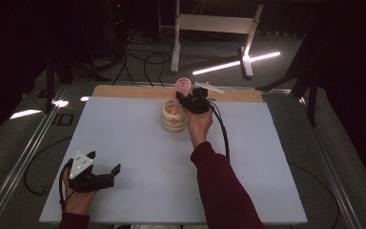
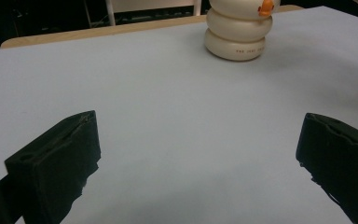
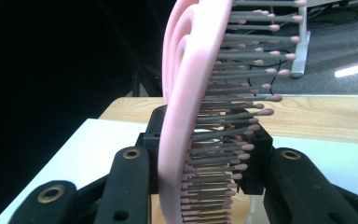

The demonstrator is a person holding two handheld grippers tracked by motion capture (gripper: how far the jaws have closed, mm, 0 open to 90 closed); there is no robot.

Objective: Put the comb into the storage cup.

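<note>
Nearest the camera, at the table's front left corner, the left gripper rests in the person's hand with its jaws wide apart and nothing between them. Near the middle of the far edge, the right gripper is clamped on an upright pink hairbrush, bristles sideways, just above a cream ringed holder with an orange spot.
</note>
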